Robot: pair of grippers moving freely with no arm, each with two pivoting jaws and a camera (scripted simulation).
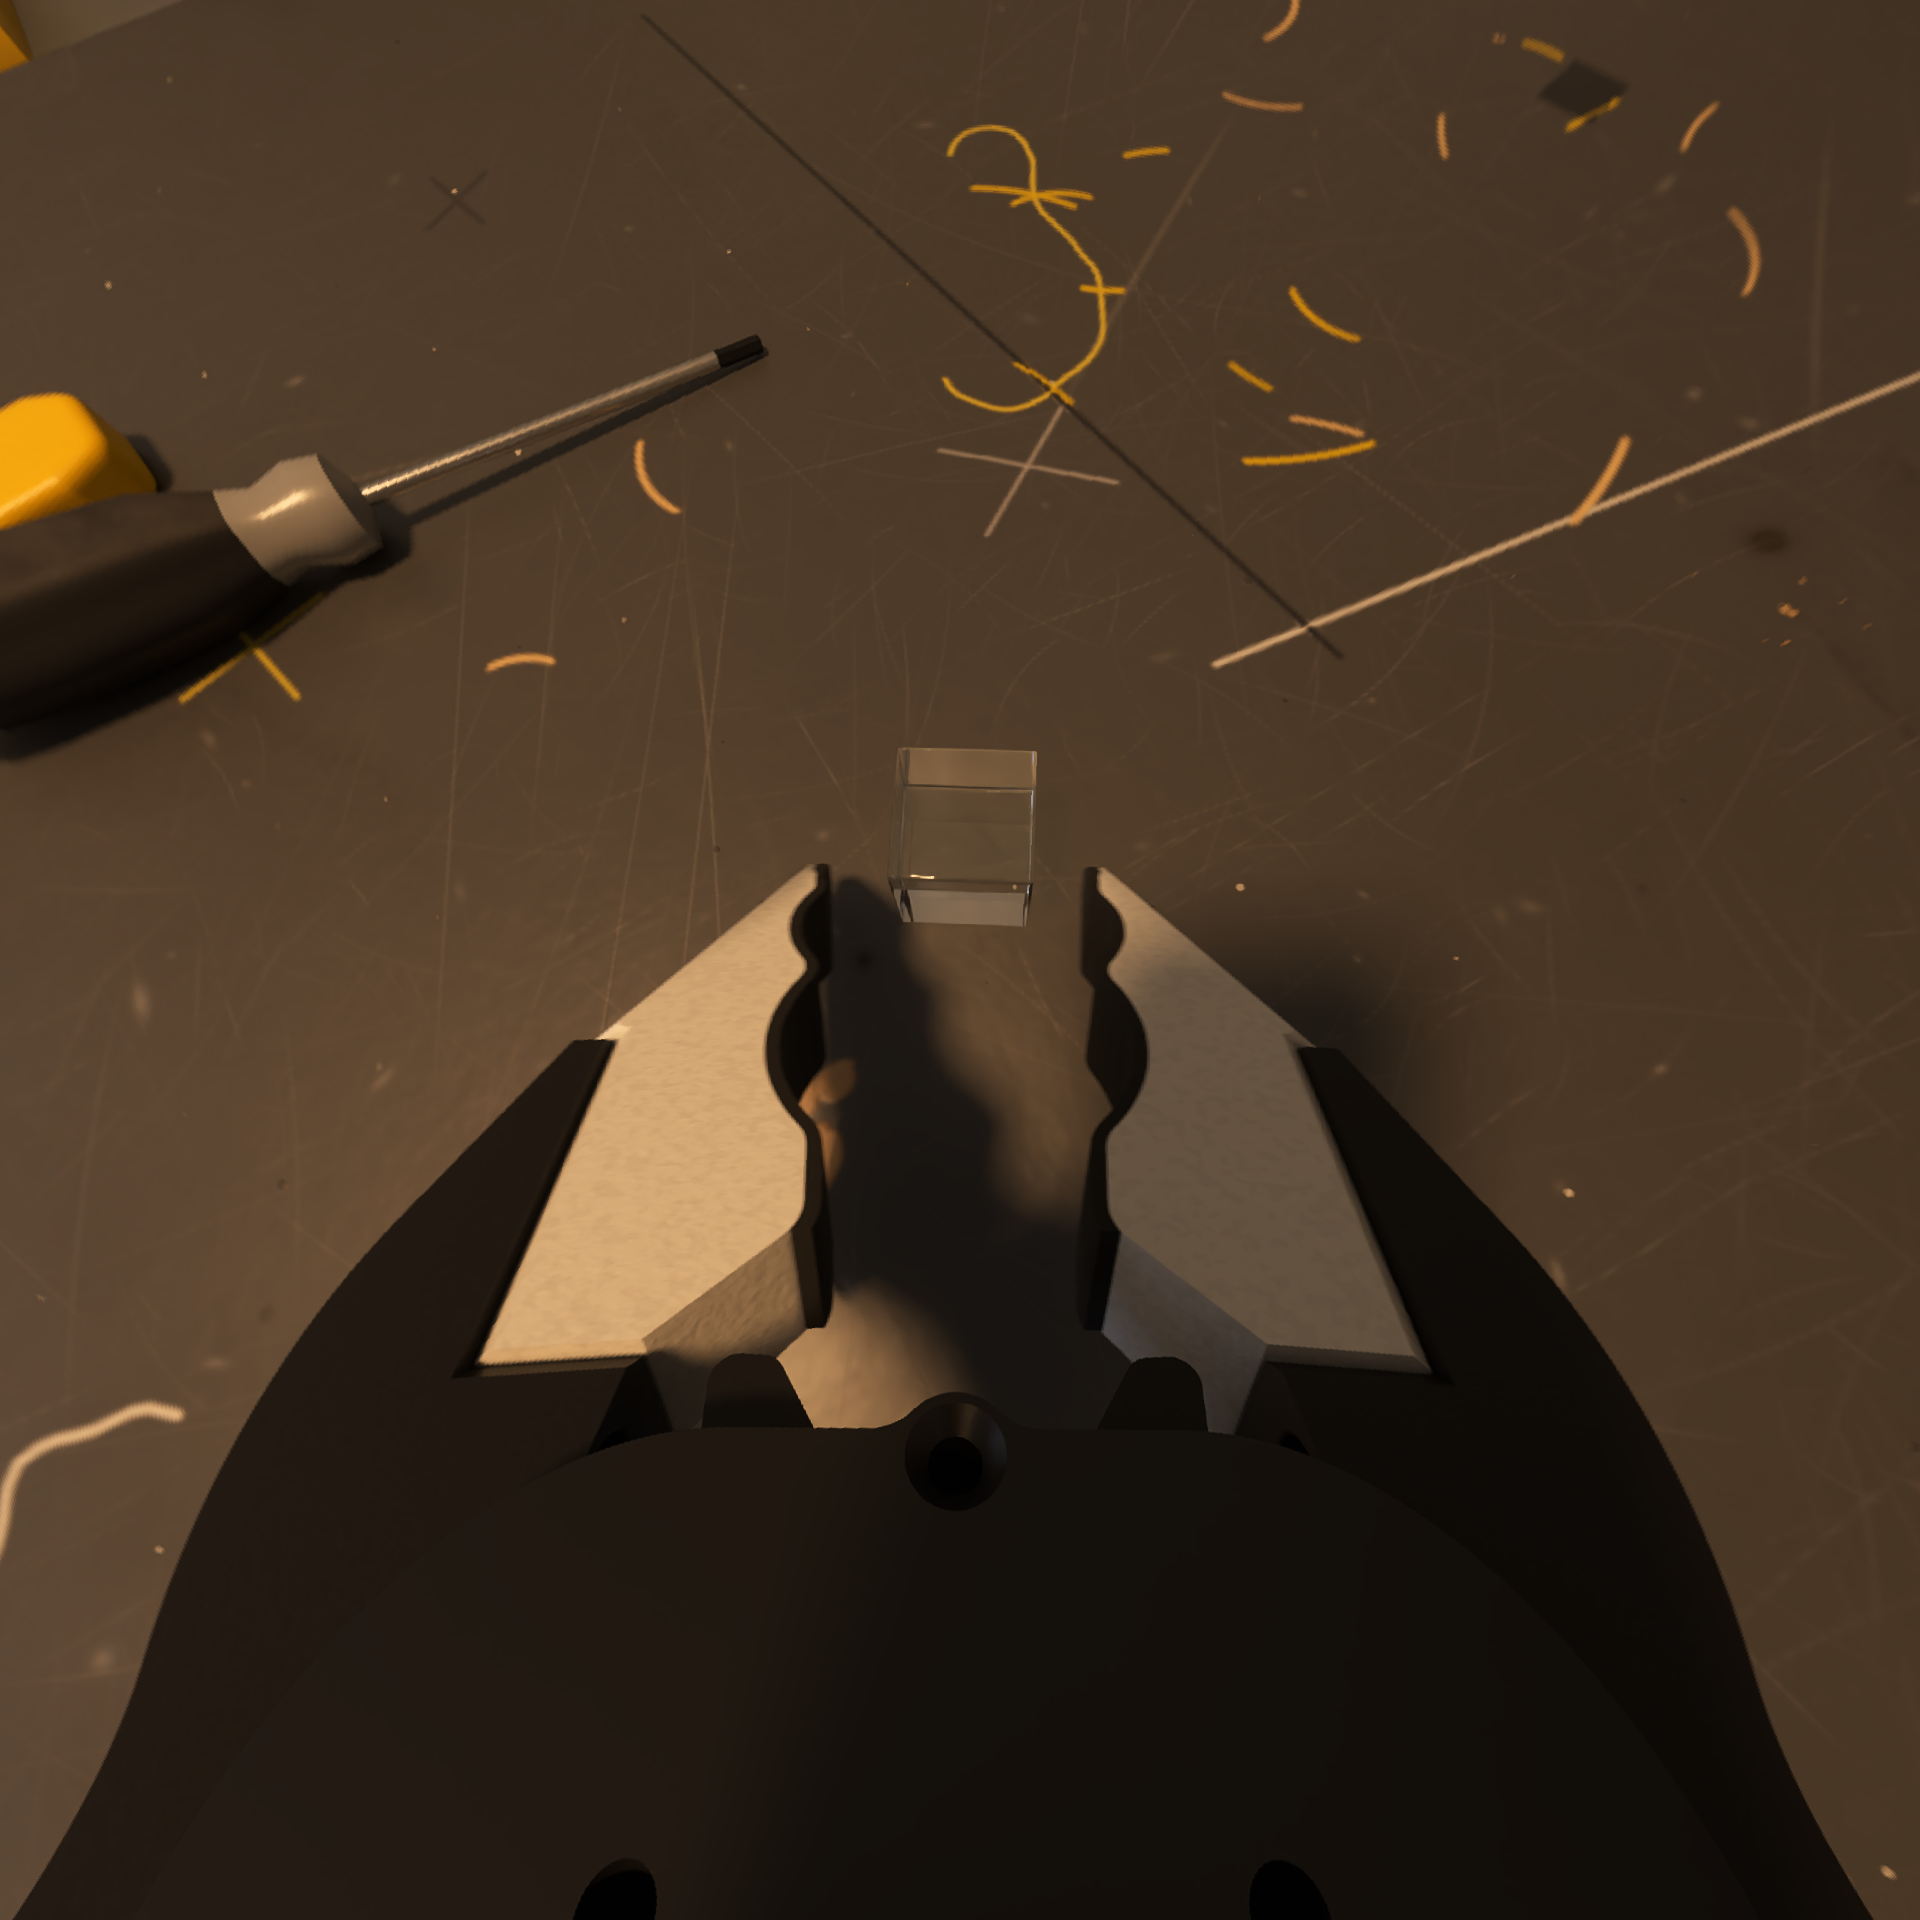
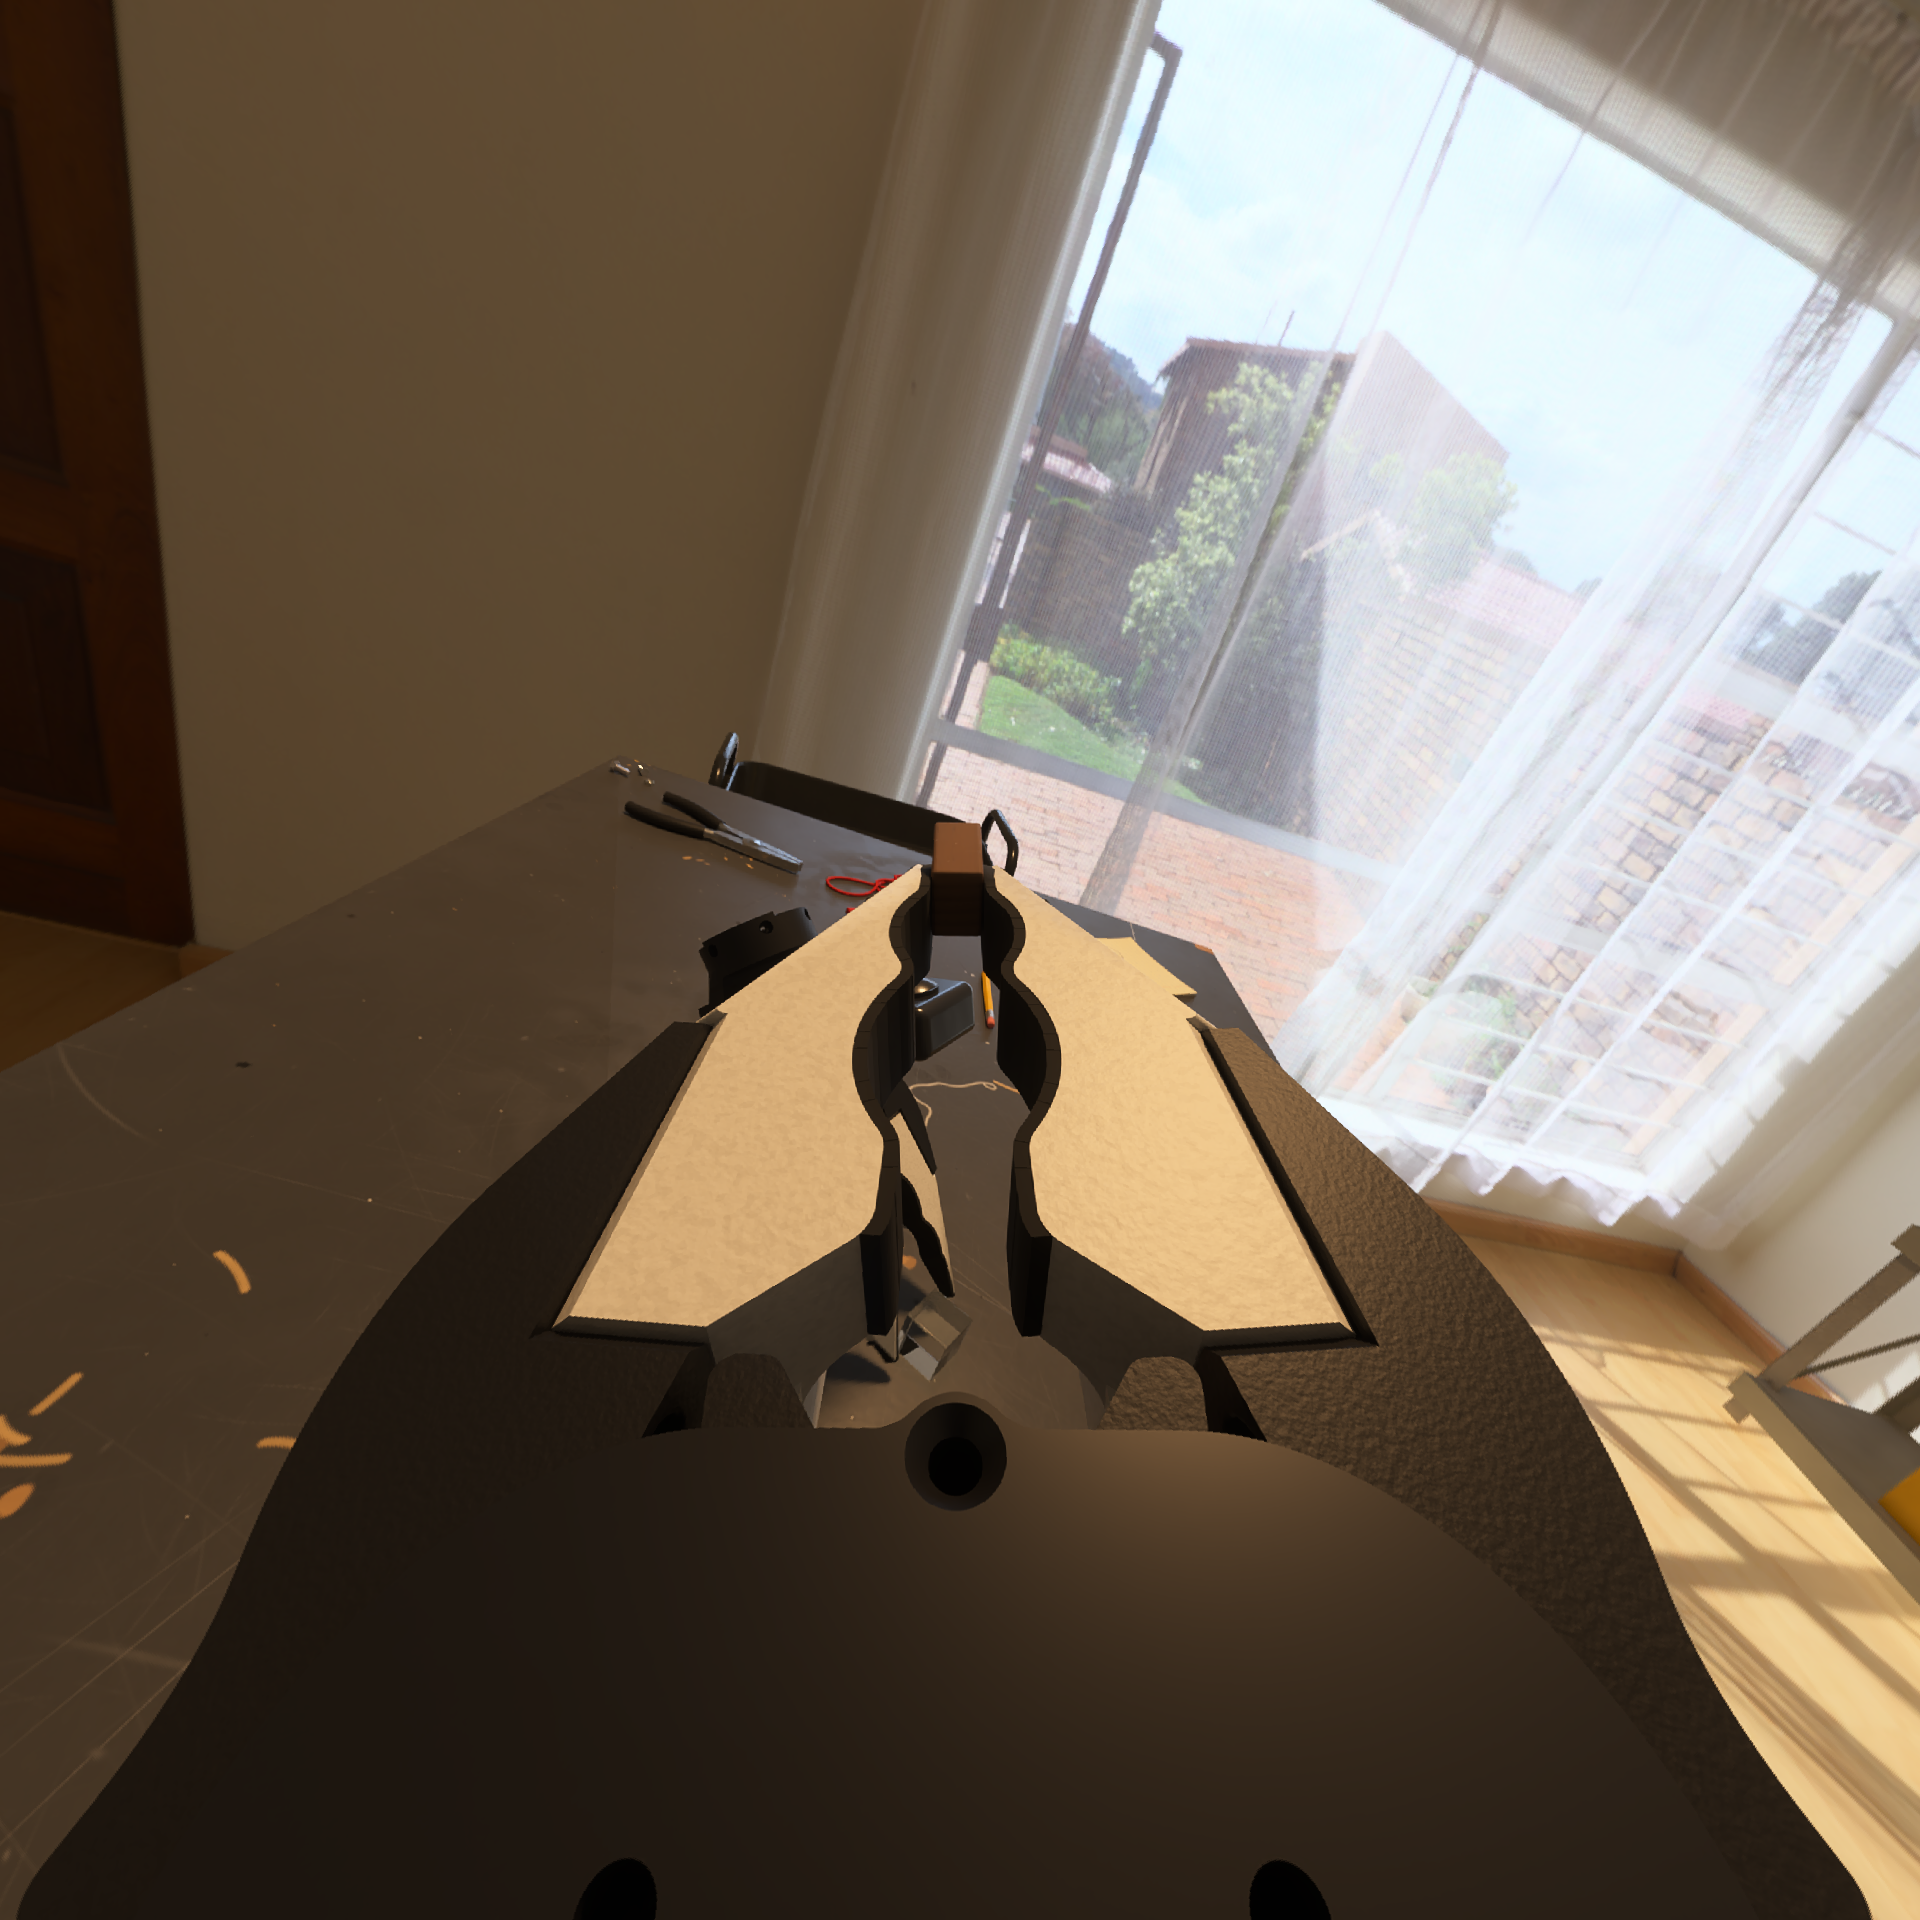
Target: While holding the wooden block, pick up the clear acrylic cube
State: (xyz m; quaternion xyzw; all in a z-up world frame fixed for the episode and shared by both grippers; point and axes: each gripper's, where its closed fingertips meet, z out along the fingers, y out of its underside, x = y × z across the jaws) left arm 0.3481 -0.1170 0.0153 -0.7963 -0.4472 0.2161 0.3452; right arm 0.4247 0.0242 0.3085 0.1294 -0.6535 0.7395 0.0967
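Left wrist view shows my left gripper [image 1: 956, 883] with its jaws spread wide above the dark, scratched tabletop [image 1: 1455, 831], nothing between them. Just ahead of the fingertips, roughly centred on the gap, stands the small clear acrylic cube [image 1: 964, 836], resting on the table and not touched by either finger. Off to my left lies a screwdriver with a black and grey handle and steel shaft [image 1: 312, 520], beside a yellow block-shaped object [image 1: 62, 447]; orange shavings [image 1: 1039, 270] are scattered farther away. In the right wrist view, my right gripper [image 2: 958, 899] is raised above the table, its fingertips clamped on the small brown wooden block [image 2: 957, 883], facing a bright curtained window [image 2: 1455, 520], with black-handled pliers [image 2: 717, 828] lying on the table beyond.
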